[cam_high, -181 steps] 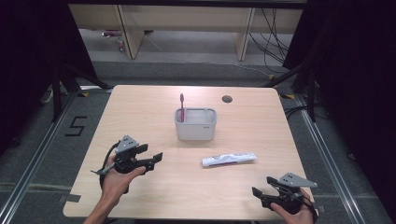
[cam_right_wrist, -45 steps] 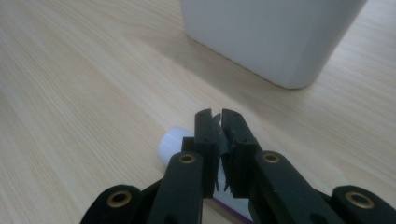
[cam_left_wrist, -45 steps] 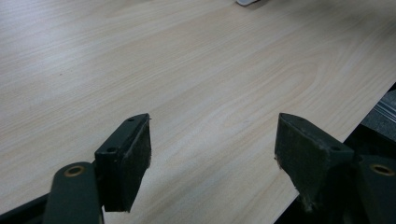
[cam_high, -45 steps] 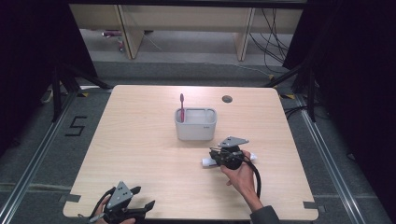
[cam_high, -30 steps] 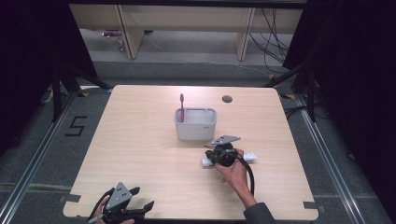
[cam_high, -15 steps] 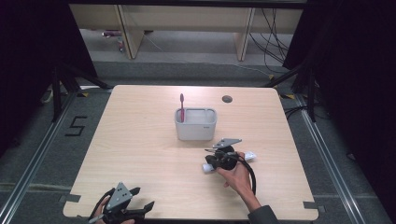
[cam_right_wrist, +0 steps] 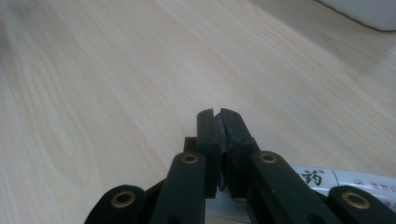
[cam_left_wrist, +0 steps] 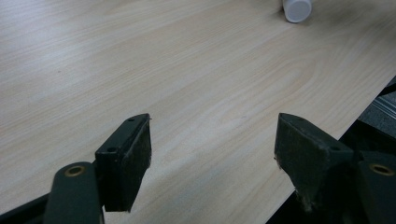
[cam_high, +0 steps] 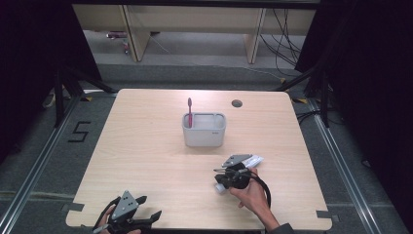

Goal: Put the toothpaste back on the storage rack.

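A white toothpaste tube (cam_high: 255, 160) lies slantwise on the wooden table (cam_high: 146, 146), its cap (cam_high: 220, 187) toward the near edge. My right gripper (cam_high: 220, 171) sits over the tube's middle, held by a hand. In the right gripper view its jaws (cam_right_wrist: 218, 114) are pressed together with nothing visible between them, and the printed tube (cam_right_wrist: 327, 179) runs beneath them. My left gripper (cam_high: 148, 208) hovers at the table's near left edge, jaws wide apart (cam_left_wrist: 212, 154) and empty. The tube's cap (cam_left_wrist: 297, 9) shows far off in the left gripper view.
A pale rectangular holder (cam_high: 204, 130) stands at the table's middle with a red toothbrush (cam_high: 190, 111) upright in its left corner. A round cable hole (cam_high: 237, 103) lies behind it. Dark floor, cables and shelving surround the table.
My right gripper came from the near right corner onto the tube, then slid toward its cap end. The cap end has swung nearer. My left gripper drew back to the near edge.
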